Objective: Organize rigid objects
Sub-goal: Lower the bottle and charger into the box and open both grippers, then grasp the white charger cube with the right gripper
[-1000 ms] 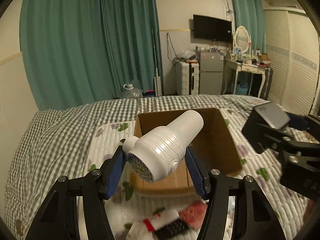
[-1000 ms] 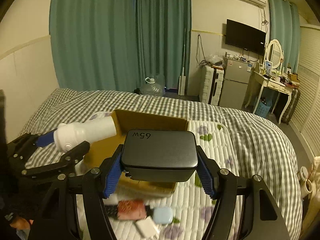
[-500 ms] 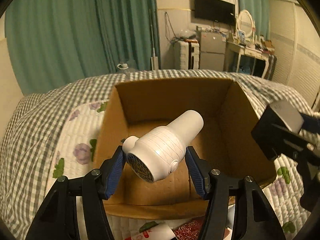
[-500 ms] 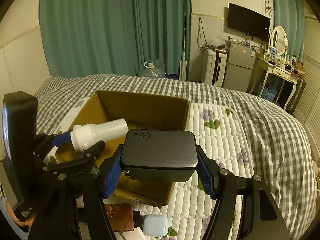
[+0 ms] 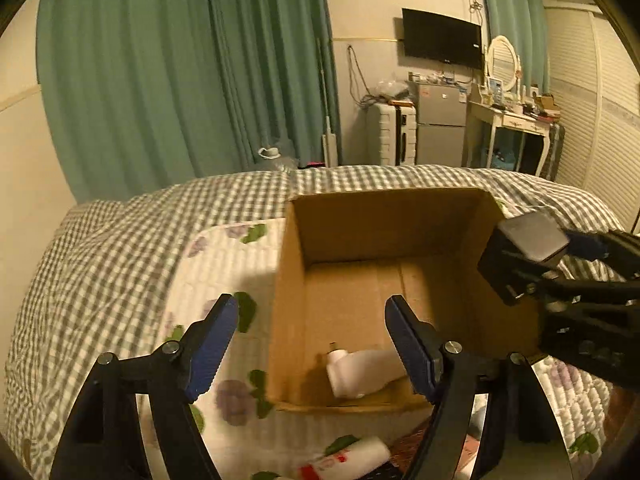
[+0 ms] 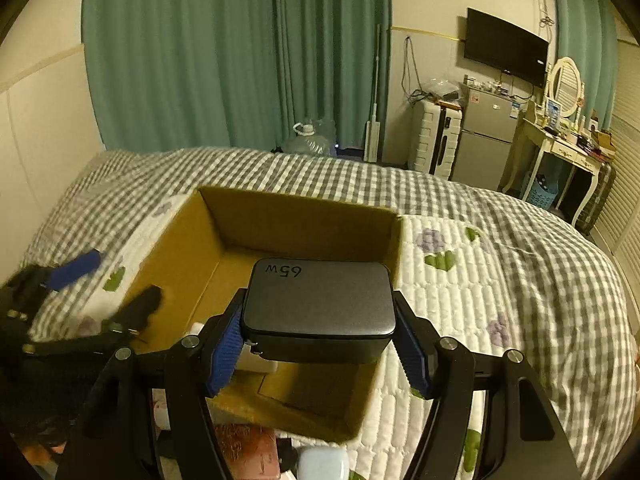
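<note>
An open cardboard box (image 5: 384, 220) stands on the bed. A white cylindrical device (image 5: 360, 374) lies on the box floor near the front wall. My left gripper (image 5: 312, 344) is open and empty above the box's left wall. My right gripper (image 6: 320, 336) is shut on a dark grey charger block marked 65W (image 6: 320, 300) and holds it over the box (image 6: 296, 216). In the left wrist view the right gripper (image 5: 560, 276) with the charger (image 5: 534, 236) is over the box's right wall. The left gripper (image 6: 92, 292) shows at the left of the right wrist view.
A white and red tube (image 5: 348, 460) lies on the quilt in front of the box. A reddish packet (image 6: 248, 452) and a pale blue case (image 6: 324, 464) lie near the box's front edge. Green curtains, a fridge (image 5: 440, 128) and a dressing table stand beyond the bed.
My left gripper has opened and let go of the white device, which now lies in the box. My right gripper has moved forward over the box with the charger.
</note>
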A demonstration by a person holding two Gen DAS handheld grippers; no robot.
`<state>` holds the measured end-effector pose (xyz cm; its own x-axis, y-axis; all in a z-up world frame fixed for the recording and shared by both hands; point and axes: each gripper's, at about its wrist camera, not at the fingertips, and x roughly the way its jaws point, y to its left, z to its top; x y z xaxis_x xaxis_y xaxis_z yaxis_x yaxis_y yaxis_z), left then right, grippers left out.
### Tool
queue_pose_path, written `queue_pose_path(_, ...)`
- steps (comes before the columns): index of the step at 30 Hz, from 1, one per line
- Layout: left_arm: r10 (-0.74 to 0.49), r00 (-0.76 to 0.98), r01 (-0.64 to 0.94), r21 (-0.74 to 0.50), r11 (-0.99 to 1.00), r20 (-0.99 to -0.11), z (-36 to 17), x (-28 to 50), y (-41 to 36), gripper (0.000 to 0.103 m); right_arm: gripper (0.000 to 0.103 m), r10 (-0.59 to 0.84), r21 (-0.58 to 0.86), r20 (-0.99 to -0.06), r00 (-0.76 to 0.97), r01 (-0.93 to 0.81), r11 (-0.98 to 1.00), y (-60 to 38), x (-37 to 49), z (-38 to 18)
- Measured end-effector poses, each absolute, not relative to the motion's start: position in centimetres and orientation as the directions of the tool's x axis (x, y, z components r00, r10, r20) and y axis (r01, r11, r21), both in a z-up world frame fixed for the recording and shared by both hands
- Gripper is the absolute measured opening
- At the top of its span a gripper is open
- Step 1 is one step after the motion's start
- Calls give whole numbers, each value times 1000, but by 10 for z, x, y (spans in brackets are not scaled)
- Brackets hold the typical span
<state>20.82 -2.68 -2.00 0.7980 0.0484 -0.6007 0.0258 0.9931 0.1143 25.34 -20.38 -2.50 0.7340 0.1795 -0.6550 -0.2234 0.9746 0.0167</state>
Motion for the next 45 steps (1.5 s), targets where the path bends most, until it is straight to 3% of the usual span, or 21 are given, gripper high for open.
queue_pose_path(9, 38, 805, 14, 83, 996, -592, -17, 203, -14, 78, 68, 160, -19, -698, 698, -242, 970, -183, 263, -49)
queue_pose_path(12, 30, 810, 14, 70, 997, -586, -11, 194, -13, 78, 80, 121, -66, -640, 759, -212, 975, -184, 249, -30)
queue_pose_path(15, 14, 807, 23, 54, 998, -590, -1, 182, -13, 78, 82, 121, -64, -613, 781, -202, 977, -189, 231, -2)
queue_pose_path(18, -2, 816, 31, 40, 999, -579, 11, 160, -14, 89, 83, 89, -106, -607, 790, -191, 976, -192, 208, 15)
queue_pose_path(26, 0, 823, 33, 47, 998, -568, 13, 102, -14, 96, 93, 76, -139, -602, 795, -198, 970, -208, 131, 21)
queue_pose_path(35, 20, 771, -25, 1, 1000, -636, -42, 74, 2, 97, 93, 128, -42, -719, 683, -226, 973, -210, 110, -59)
queue_pose_path(45, 29, 685, -1, 40, 999, -728, -102, 82, -11, 97, 91, 159, 78, -848, 505, -178, 981, -211, 141, -156)
